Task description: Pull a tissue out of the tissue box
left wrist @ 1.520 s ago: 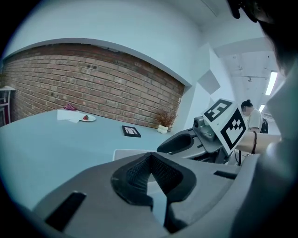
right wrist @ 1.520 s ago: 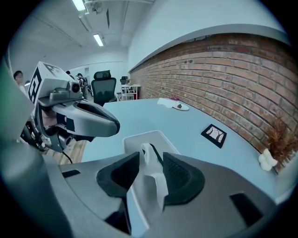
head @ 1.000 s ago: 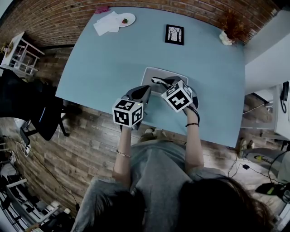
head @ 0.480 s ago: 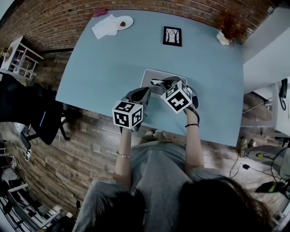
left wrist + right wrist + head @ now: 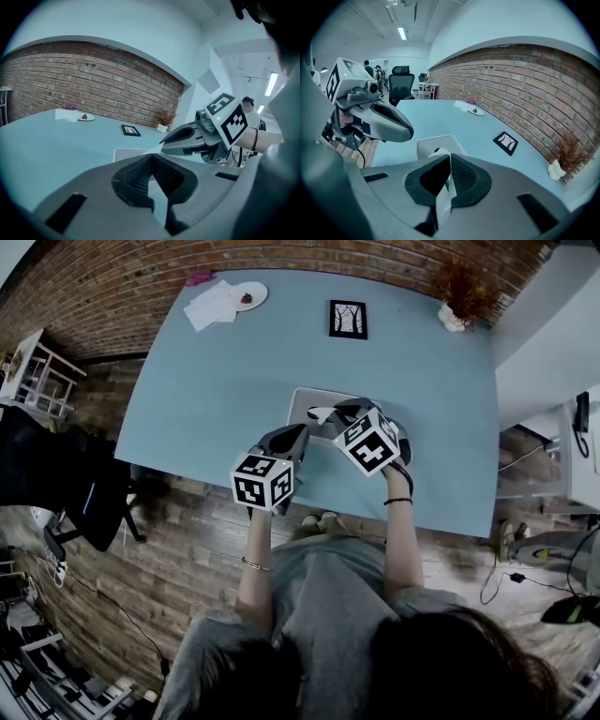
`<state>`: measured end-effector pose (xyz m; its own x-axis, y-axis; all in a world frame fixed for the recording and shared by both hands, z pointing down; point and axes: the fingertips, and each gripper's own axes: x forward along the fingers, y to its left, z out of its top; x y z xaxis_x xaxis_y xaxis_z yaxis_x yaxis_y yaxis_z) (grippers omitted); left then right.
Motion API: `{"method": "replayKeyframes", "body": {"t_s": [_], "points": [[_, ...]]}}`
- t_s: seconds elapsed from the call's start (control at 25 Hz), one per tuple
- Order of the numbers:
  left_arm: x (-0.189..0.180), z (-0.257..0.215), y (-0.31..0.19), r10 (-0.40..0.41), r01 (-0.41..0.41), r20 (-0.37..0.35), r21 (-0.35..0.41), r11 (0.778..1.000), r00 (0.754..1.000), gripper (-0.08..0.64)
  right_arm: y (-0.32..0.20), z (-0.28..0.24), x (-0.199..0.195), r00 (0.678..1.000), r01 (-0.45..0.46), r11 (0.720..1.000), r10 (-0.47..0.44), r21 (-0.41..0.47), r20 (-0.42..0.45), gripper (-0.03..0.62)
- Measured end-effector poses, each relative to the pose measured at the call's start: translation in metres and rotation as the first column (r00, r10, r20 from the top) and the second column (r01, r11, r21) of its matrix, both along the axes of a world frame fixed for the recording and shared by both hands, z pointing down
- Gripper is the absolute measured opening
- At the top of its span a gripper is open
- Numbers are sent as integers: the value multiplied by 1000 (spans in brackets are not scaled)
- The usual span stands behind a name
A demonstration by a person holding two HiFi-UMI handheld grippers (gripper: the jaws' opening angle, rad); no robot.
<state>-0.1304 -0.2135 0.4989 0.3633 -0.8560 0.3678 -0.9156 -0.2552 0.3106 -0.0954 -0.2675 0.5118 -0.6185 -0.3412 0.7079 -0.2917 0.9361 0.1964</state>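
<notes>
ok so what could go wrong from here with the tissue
The right gripper is shut on only a narrow strip of tissue, so it could tear or slip out on the pull. The left gripper is shut on nothing, and the tissue box looks unheld, so it may lift or slide along with the tissue.

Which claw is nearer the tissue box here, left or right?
Right. The right claw is over the tissue box, shut on a tissue coming out of it. The left claw is over the table, just off the box's near left corner.
</notes>
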Motion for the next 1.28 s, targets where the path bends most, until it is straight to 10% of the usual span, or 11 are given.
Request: {"method": "replayKeyframes", "body": {"t_s": [1.28], "points": [[13, -39, 13, 99, -103, 39, 118, 988, 994, 3, 23, -47, 23, 979, -114, 992, 102, 57, 177, 3]]}}
